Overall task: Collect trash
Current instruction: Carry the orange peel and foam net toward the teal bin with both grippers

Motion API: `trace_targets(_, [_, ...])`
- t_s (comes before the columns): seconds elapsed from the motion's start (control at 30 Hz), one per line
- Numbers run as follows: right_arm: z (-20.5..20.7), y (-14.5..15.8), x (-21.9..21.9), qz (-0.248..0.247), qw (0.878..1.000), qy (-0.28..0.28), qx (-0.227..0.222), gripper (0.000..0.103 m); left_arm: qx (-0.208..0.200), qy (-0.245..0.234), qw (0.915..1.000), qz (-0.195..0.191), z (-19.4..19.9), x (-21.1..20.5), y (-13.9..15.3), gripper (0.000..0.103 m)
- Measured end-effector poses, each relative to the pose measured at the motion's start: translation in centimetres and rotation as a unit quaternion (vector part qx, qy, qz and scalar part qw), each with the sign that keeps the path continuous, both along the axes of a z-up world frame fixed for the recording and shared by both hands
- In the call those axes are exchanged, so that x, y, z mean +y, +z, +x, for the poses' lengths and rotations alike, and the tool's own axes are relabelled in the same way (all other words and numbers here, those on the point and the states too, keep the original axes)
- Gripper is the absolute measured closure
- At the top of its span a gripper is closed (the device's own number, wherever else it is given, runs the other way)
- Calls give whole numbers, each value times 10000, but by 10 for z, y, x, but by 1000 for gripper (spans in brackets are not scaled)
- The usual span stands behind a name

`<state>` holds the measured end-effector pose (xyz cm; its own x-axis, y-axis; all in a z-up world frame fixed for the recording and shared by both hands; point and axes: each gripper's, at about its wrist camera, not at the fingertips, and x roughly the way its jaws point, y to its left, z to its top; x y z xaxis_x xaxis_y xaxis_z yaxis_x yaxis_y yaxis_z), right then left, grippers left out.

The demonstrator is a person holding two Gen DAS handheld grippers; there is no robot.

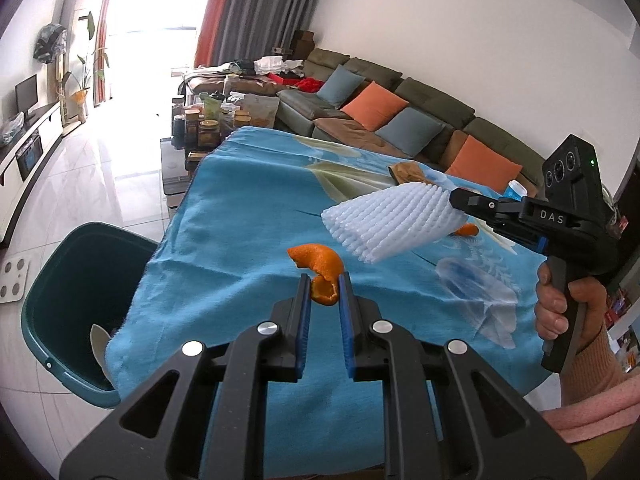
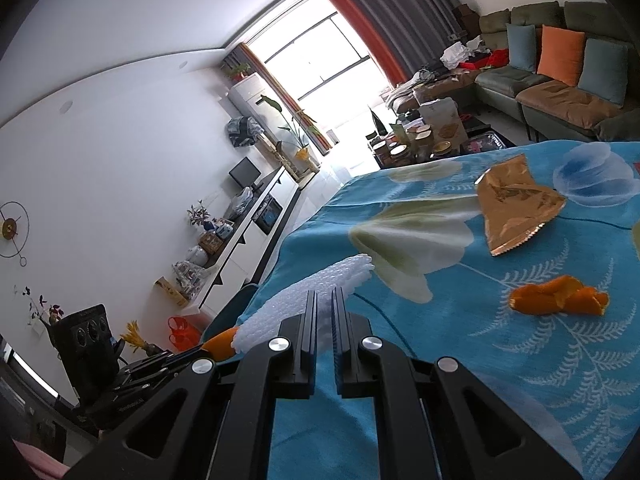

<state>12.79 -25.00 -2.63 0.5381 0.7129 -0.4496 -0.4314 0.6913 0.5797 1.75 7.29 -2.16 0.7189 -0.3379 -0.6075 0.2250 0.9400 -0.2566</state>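
Left gripper [image 1: 325, 286] pinches an orange peel [image 1: 320, 276] above the tabletop [image 1: 240, 216]; right gripper [image 2: 325, 300] clamps white foam netting [image 2: 312, 292]. Green bin [image 1: 72, 300] lies lower left, nearer the left hand.

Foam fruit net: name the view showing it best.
Left wrist view: the white foam fruit net shows whole, pinched at one end by the right tongs. Right wrist view shows only part of it, the rest hidden behind the tongs' fingers.

Two orange peels [image 1: 320, 276] [image 2: 558, 301], one foam net [image 1: 380, 220], one wrapper [image 2: 516, 210], one bin [image 1: 80, 300].
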Motion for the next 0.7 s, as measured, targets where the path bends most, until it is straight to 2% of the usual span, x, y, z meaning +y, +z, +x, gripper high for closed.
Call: trace_targets(0.7, [3,4,29,-12,9997,244,-18,97,-54,284,9996,-36,-9,23,2,89])
